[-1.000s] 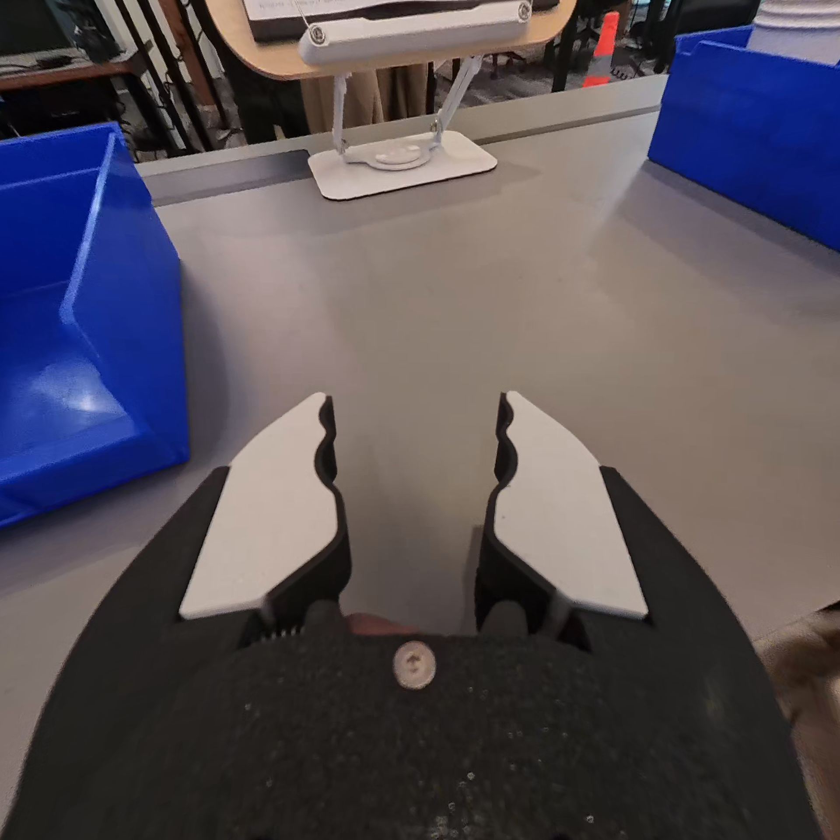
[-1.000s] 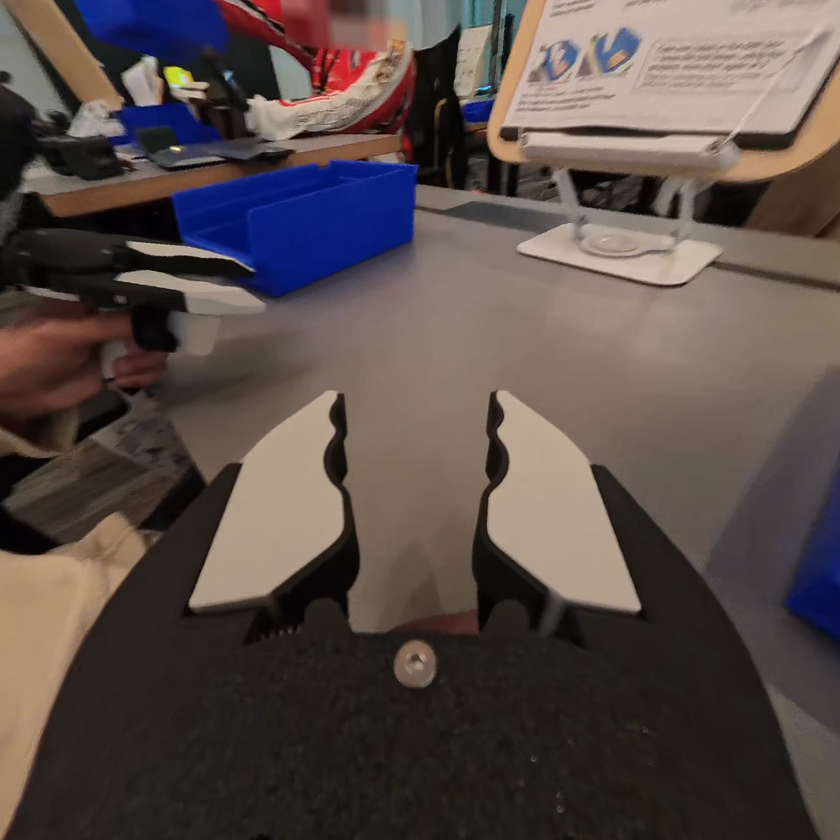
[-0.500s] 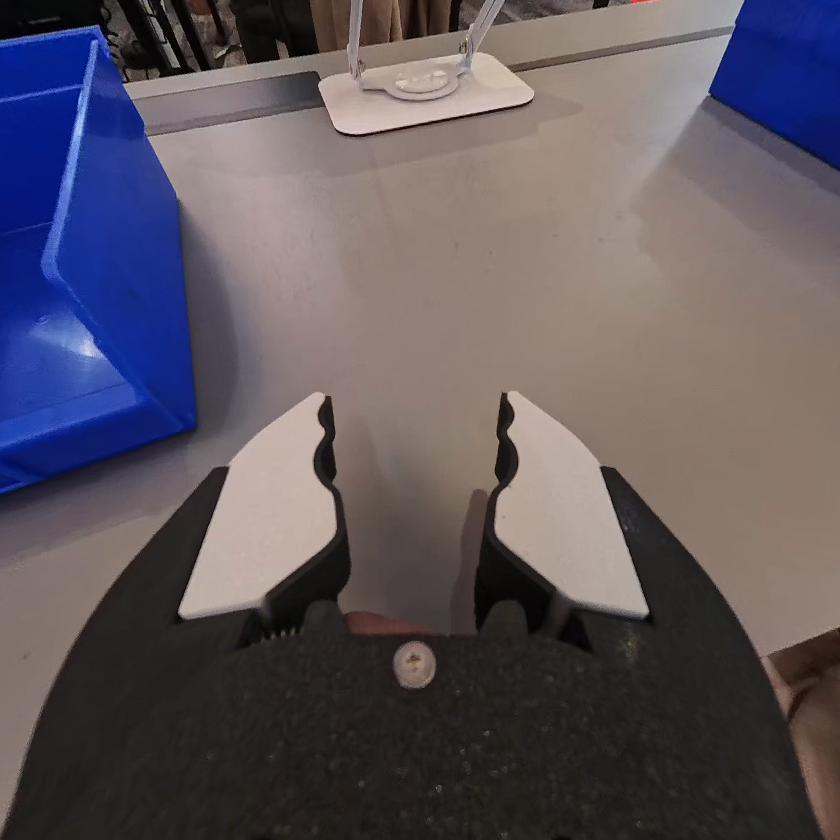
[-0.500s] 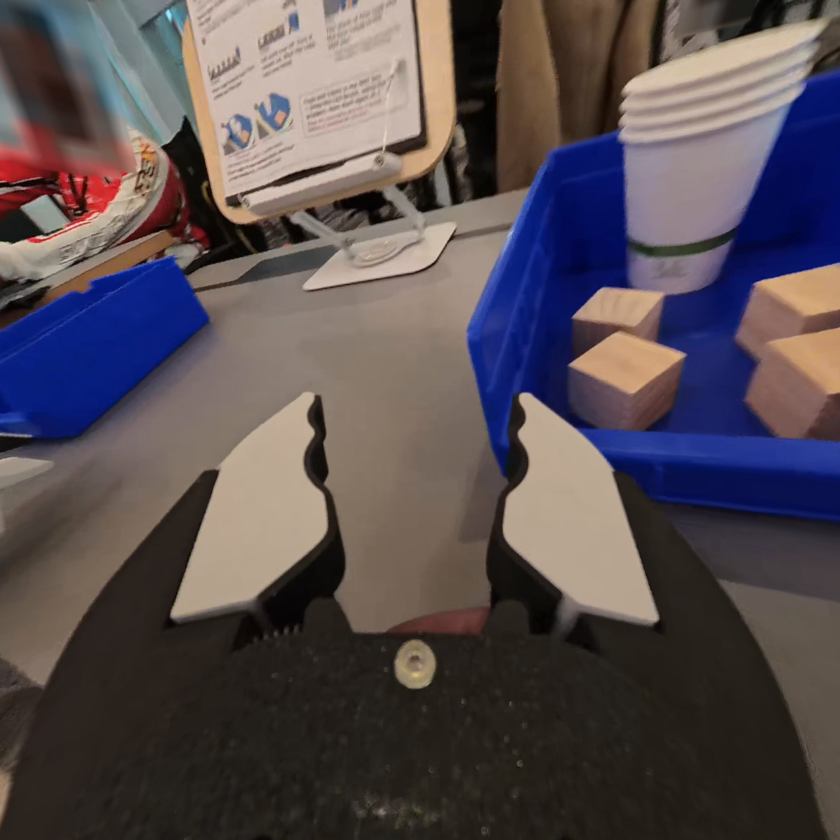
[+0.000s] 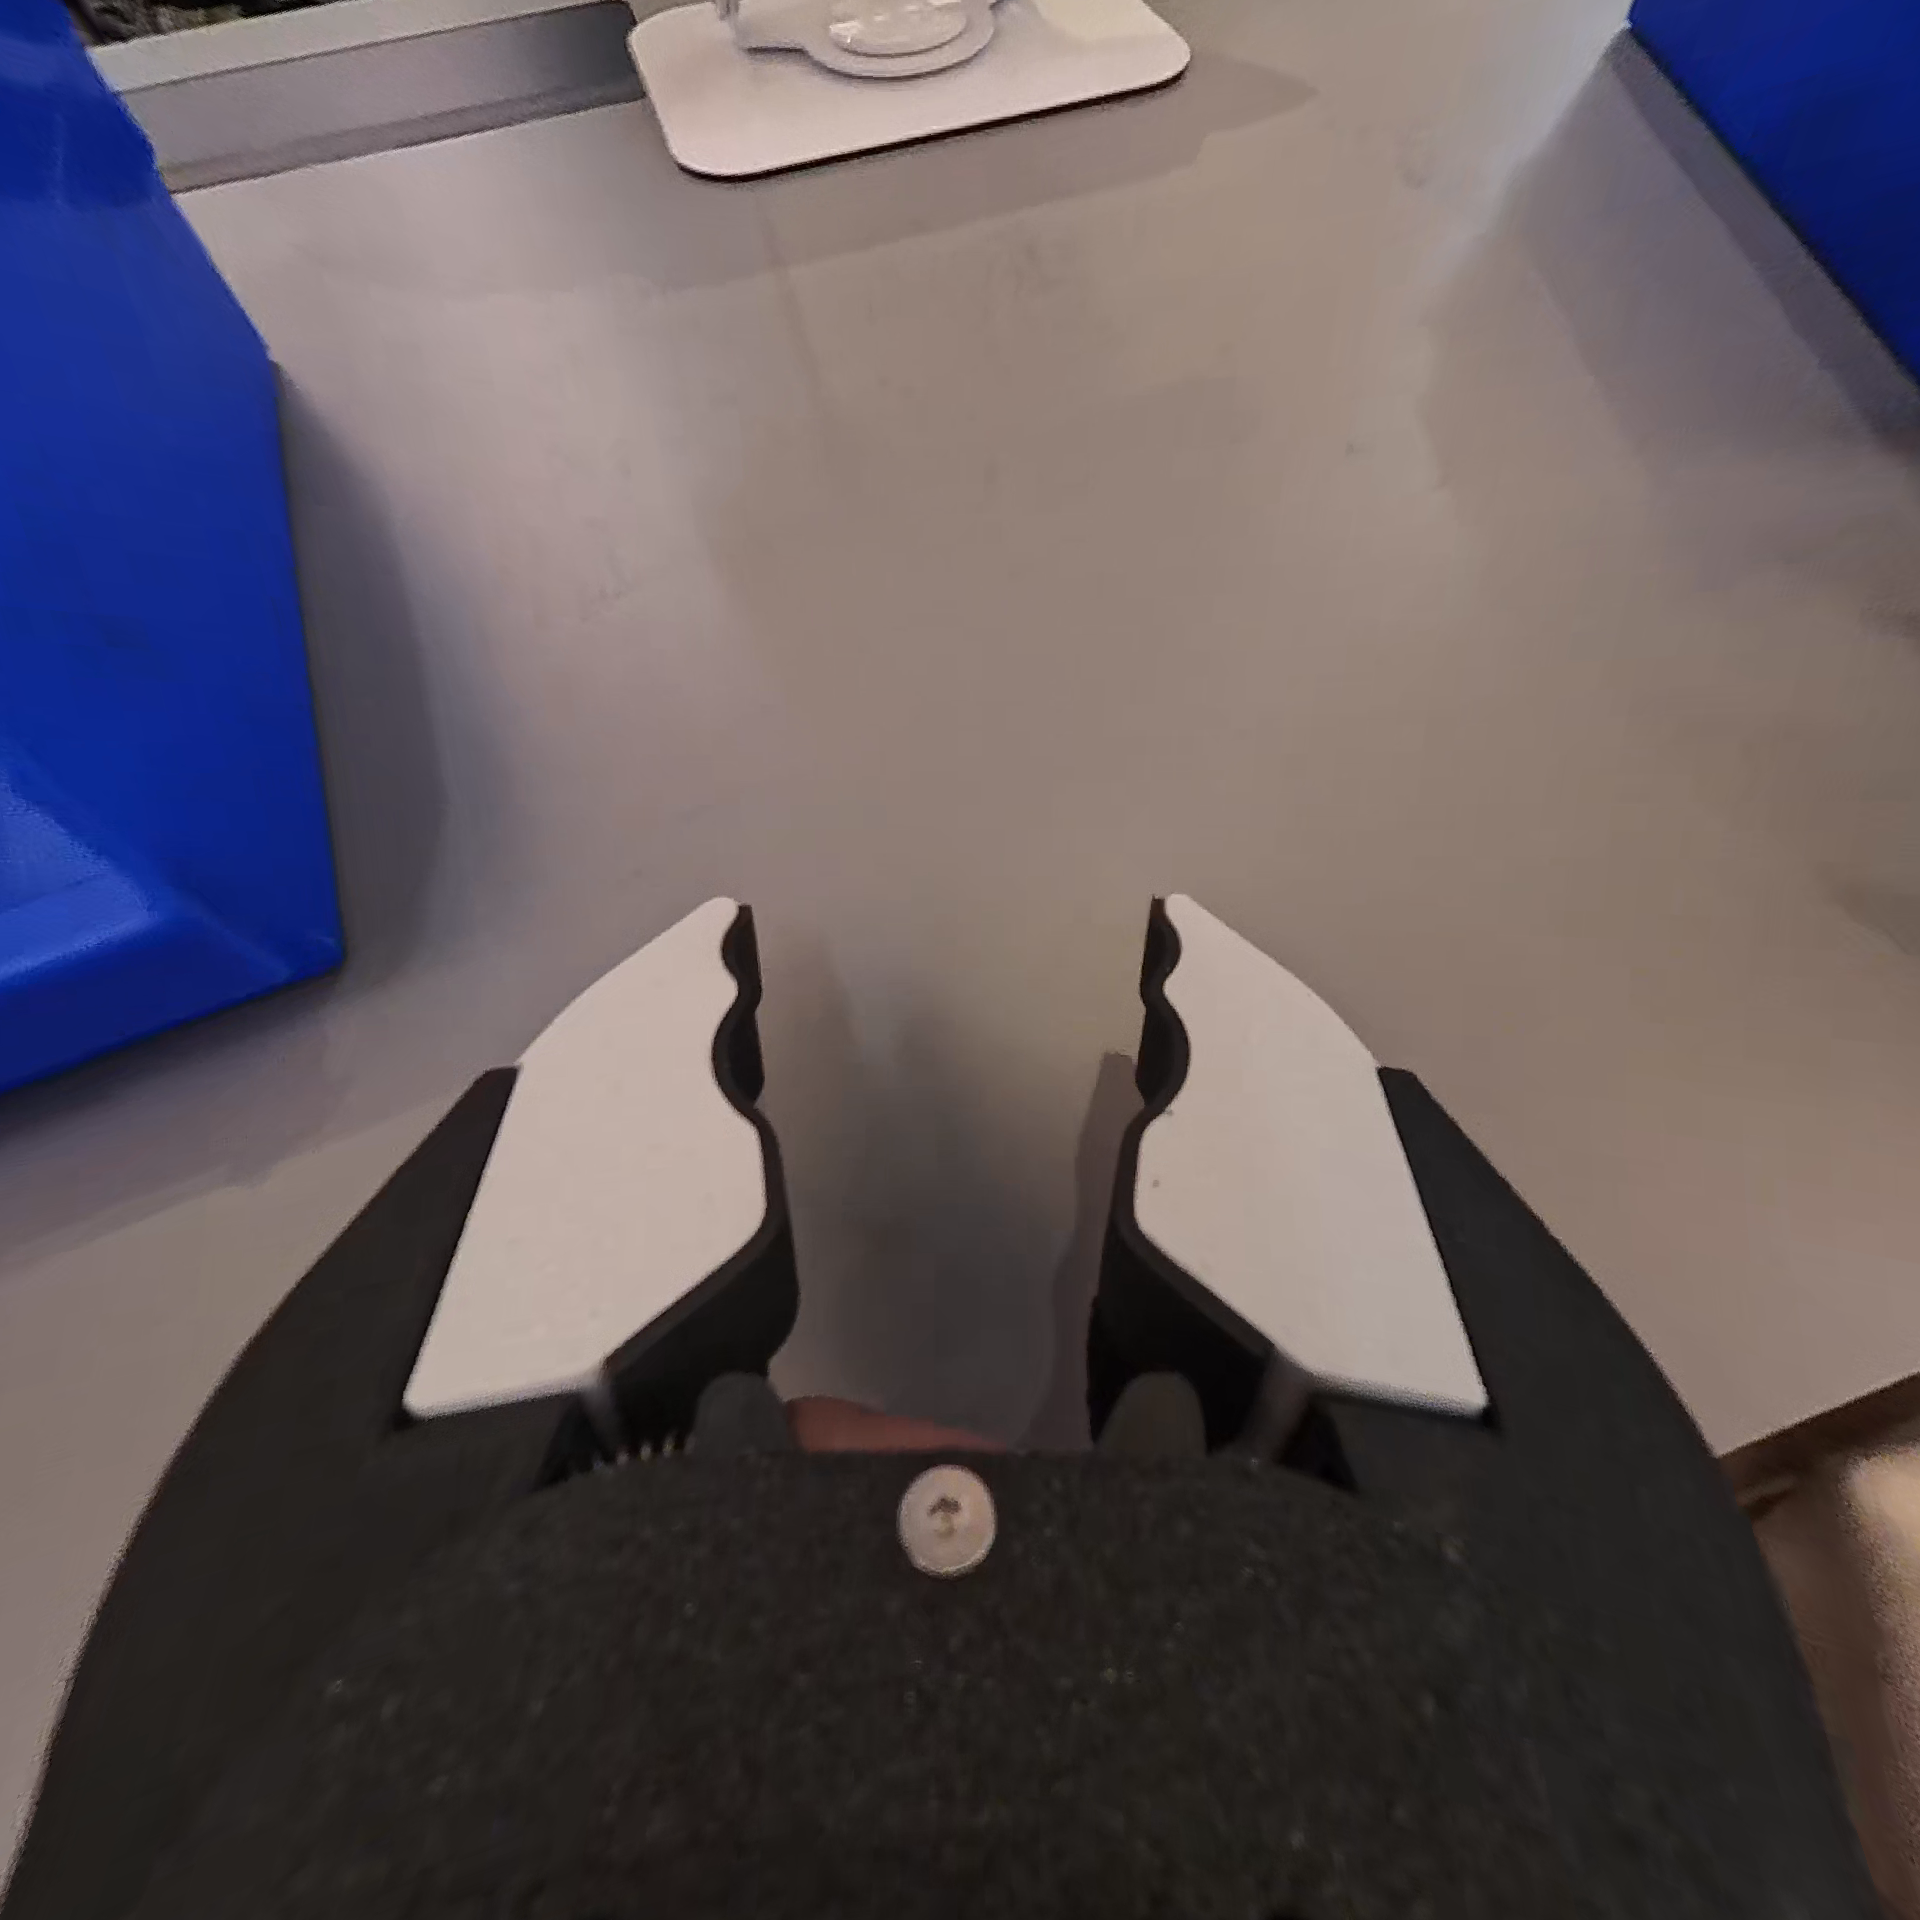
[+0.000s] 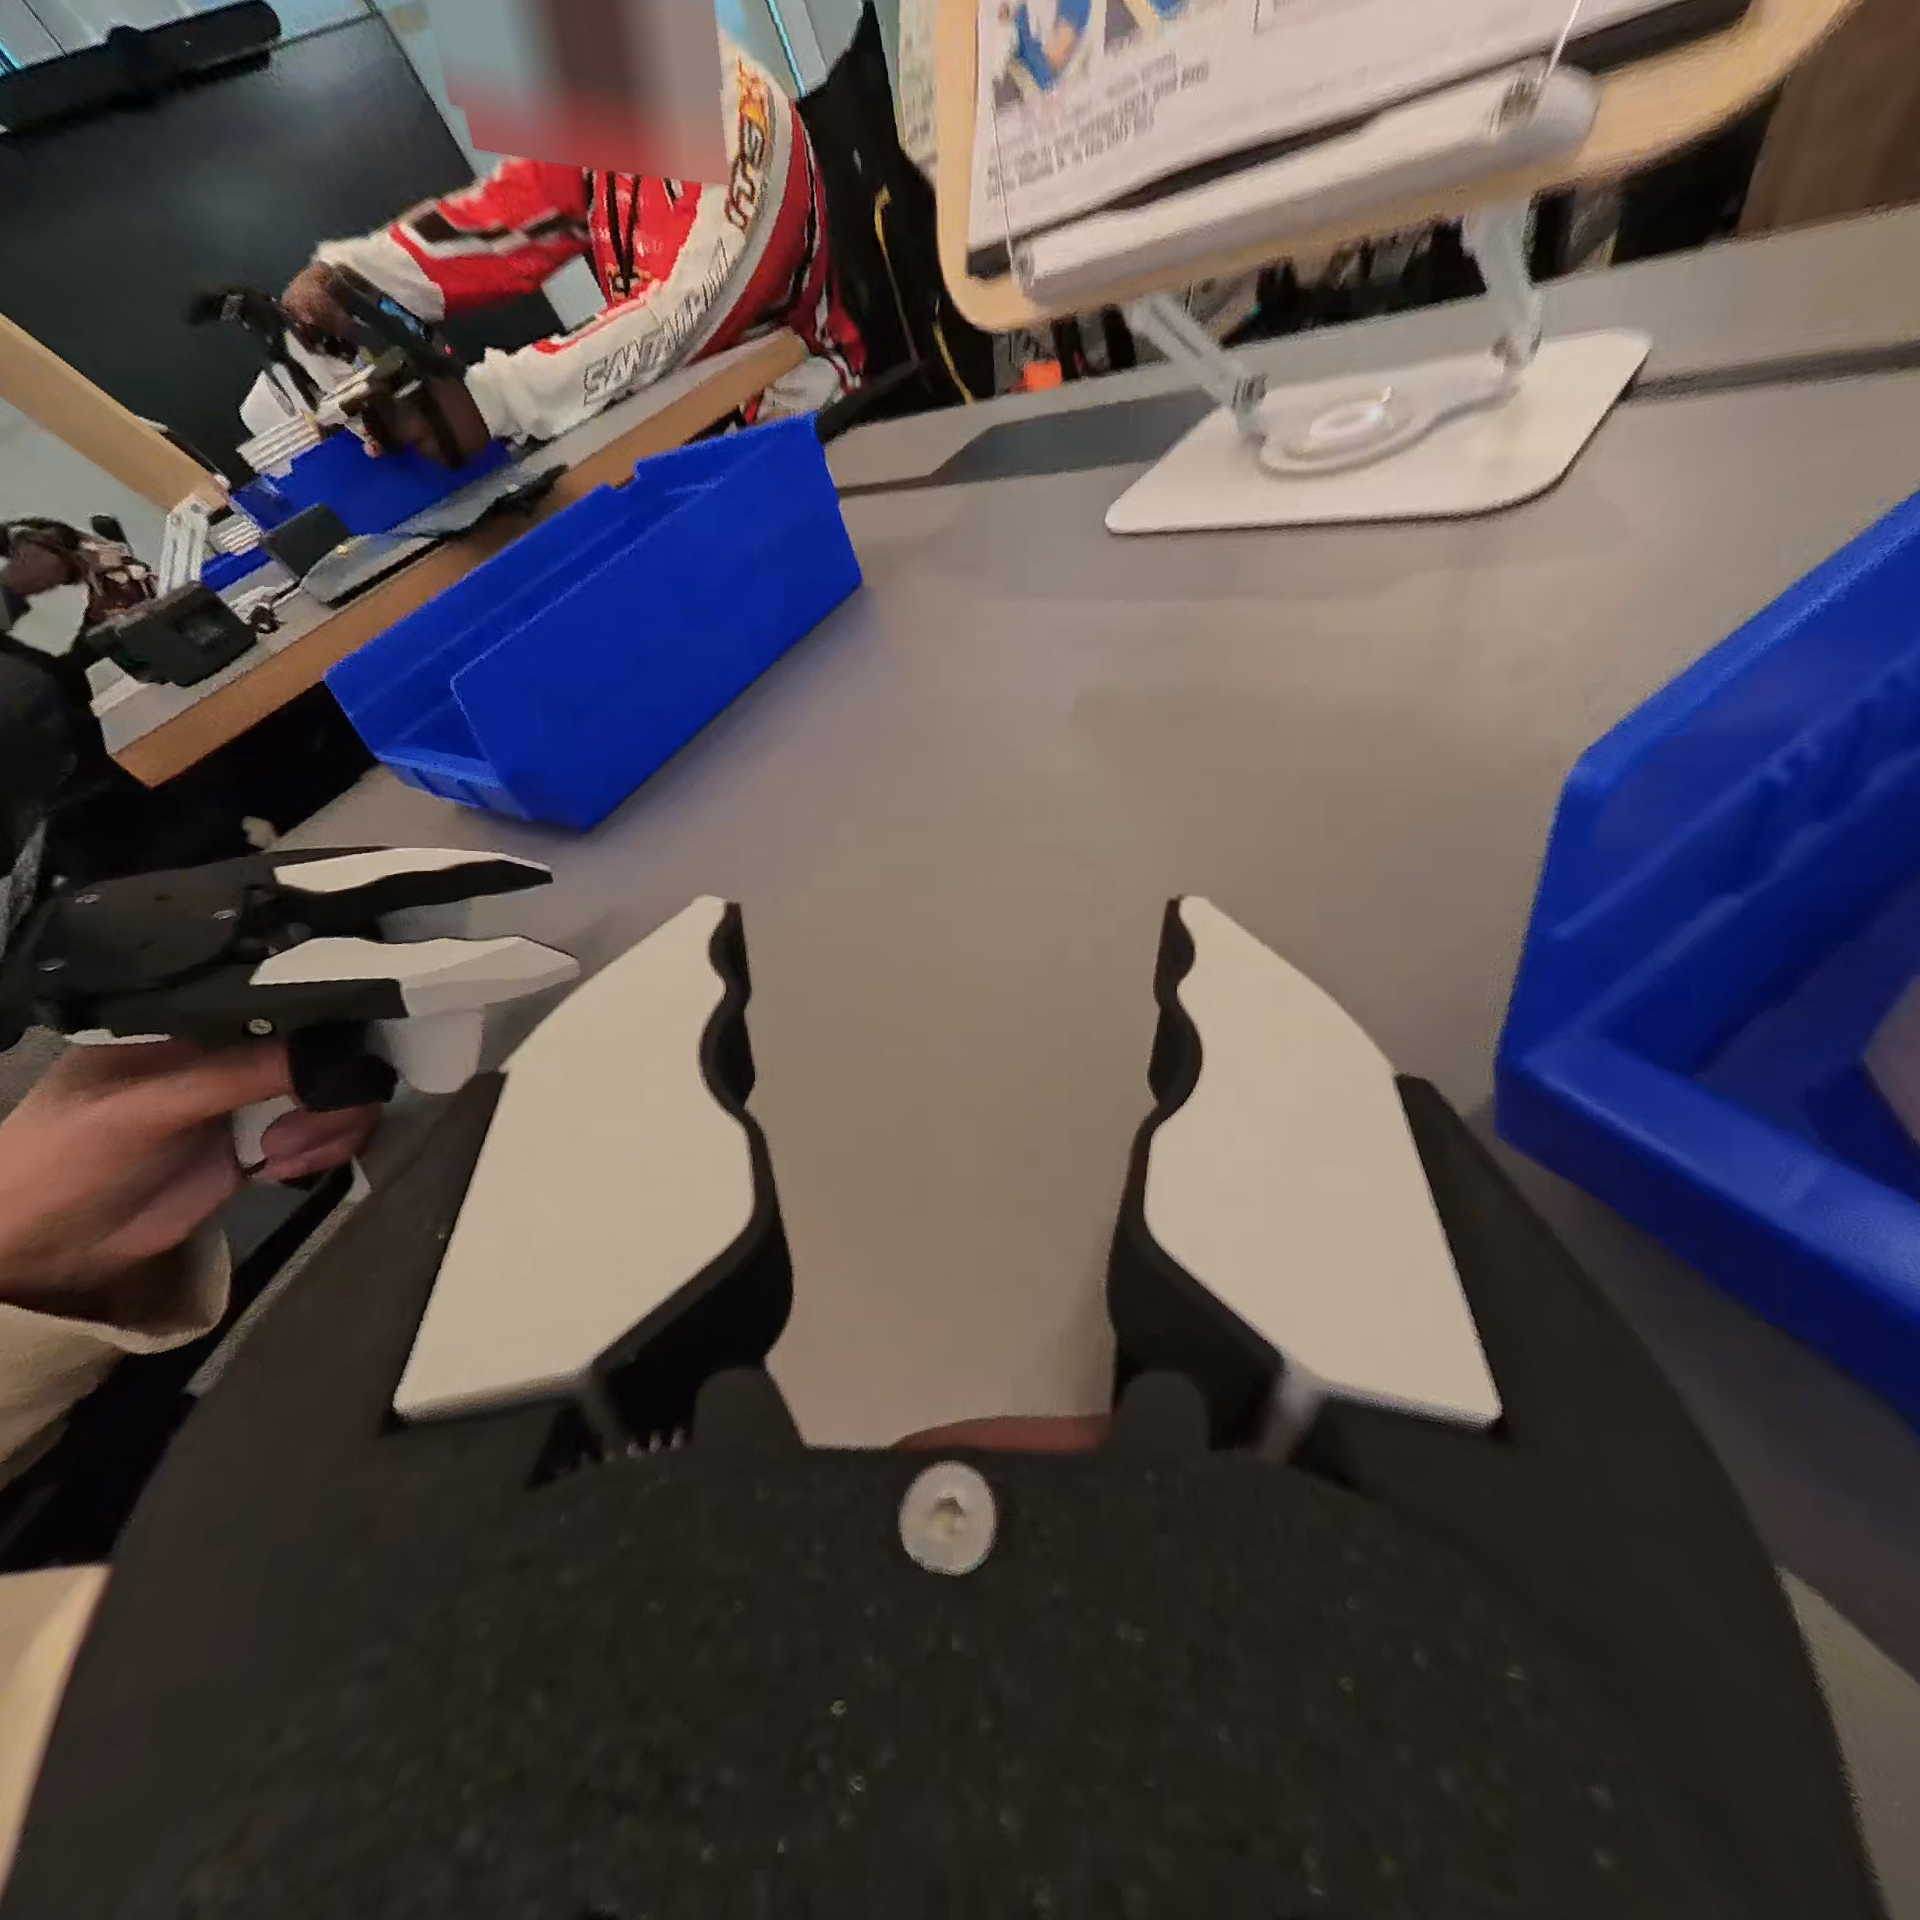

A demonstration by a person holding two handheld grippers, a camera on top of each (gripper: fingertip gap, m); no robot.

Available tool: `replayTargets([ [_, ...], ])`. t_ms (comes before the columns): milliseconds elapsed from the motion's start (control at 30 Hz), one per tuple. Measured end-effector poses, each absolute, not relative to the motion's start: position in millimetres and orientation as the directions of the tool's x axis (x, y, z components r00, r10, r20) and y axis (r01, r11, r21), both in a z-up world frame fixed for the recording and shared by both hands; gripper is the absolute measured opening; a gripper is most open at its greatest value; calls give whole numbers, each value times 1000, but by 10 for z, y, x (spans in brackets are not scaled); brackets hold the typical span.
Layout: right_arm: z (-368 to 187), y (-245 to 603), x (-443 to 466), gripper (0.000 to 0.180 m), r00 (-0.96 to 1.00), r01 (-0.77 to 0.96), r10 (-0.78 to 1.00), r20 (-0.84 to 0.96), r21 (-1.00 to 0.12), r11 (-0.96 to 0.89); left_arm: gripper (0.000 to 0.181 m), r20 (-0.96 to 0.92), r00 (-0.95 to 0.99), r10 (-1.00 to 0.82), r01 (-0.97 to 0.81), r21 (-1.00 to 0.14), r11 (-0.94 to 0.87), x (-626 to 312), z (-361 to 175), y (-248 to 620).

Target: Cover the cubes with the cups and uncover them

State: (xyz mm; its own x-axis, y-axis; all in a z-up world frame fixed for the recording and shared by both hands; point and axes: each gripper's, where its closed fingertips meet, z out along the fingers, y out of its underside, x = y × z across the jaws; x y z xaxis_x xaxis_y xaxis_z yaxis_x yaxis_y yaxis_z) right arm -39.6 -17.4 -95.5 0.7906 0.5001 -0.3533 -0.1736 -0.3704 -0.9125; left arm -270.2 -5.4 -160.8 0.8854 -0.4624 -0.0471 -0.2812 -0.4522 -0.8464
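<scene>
The cubes and cups cannot be made out in either view. In the right wrist view only a pale, blurred patch (image 6: 1893,1060) is seen at 3 o'clock, inside the blue bin (image 6: 1662,935) that is cut off by the frame edge; whether it is a cup or a cube cannot be told. The left gripper (image 5: 945,914) and the right gripper (image 6: 951,909) are held spread apart over the grey table (image 5: 1039,520).

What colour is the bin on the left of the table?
Blue; the bin shows best in the right wrist view.
</scene>
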Motion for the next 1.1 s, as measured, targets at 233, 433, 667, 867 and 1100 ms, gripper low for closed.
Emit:
replayTargets([
  [233, -154, -484, 964, 71, 979, -78, 188, -78, -997, -3, 72, -25, 775, -632, -310, -886, -344, -1772, -1291, -48],
  [433, -499, -677, 2465, 71, 961, -164, -240, -138, -982, -94, 63, 24, 664, -747, -294, -911, -290, -355, -952, 12],
  [667, -1095, -474, 2474, 68, 961, -199, -248, -124, -932, -303, 79, 187, 674, -715, -275, -835, -477, 792, -1143, 330],
  [867, -1394, -377, 2425, 15, 960, -146, -280, -26, -898, -415, 35, 177, 747, -640, -280, -790, -545, 931, -1405, 500],
  [1100, -1348, -417, 2314, 2, 952, -151, -305, -15, -892, -426, 4, 19, 810, -587, -333, -808, -486, 607, -1374, 443],
])
